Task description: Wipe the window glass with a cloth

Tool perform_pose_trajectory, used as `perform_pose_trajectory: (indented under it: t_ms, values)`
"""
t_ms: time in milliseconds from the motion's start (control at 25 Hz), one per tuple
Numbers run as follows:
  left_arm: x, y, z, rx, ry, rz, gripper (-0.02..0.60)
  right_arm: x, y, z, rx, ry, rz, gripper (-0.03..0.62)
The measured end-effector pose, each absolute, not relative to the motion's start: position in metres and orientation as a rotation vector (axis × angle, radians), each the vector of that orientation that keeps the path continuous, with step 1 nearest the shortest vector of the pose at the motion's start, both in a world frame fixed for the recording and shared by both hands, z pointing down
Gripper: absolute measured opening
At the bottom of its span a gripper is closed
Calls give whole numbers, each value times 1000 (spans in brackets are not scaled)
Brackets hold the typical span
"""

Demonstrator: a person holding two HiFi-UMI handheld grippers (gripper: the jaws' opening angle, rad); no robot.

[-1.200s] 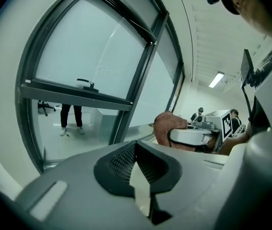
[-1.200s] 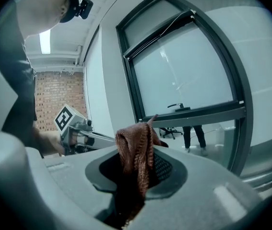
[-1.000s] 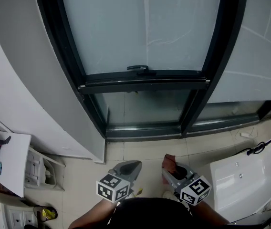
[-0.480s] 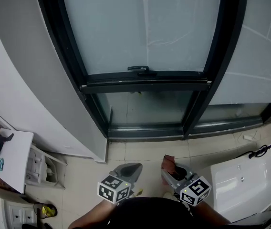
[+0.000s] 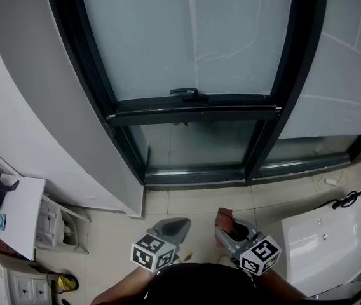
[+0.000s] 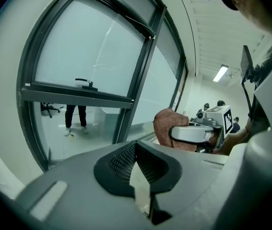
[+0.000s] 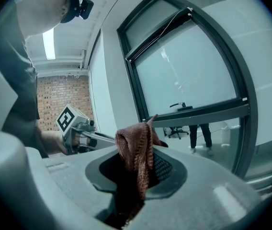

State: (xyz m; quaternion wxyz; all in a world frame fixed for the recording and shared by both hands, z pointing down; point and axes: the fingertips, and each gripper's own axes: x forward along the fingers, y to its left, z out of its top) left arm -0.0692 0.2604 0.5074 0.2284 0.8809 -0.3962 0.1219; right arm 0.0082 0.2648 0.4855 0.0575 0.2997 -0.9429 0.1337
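Hanging in a loose fold, the brown cloth (image 7: 137,147) was clamped in your right gripper (image 7: 137,172). Its jaws were clenched on the cloth's lower part, so its long axis ran straight up out of them and its free corner stood above their tips. From those jaws the window glass (image 5: 193,37) lay ahead and above, well apart, and no part of the cloth touched it. By my reading, the coming move was a lift and a reach forward, leading with the cloth's upstanding end. The black handle (image 5: 187,93) and the dark crossbar (image 5: 193,114) sat between the jaws and the big upper pane, so the reach would have had to clear them. Your left gripper (image 6: 138,178) was just beside the right one, on its left and no nearer the glass, with its jaws pressed together on nothing. The right was plainly the one to wipe with. How deep the cloth sat was hidden in the dark throat between the right jaws, and its bottom end could not be seen. The upper pane's top was cut off in the head view. Beyond a faint pale streak, I could not tell whether the glass was dirty.
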Motion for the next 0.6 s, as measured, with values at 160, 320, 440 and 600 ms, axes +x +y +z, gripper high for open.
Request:
perform_pose_trajectory:
  t_ms: [160,320,440,600]
  values:
    - [-68,257,506,2426,-1089,320,17,9,264,488,921,-2853,420,77]
    - [-64,257,504,2435,-1075,310,17,9,265,488,928,-2852,429,77]
    - [-64,256,505,2433,-1076,305,17,10,263,487,933,-2858,444,77]
    - [-65,256,506,2430,-1076,299,17,10,261,485,943,-2865,462,77]
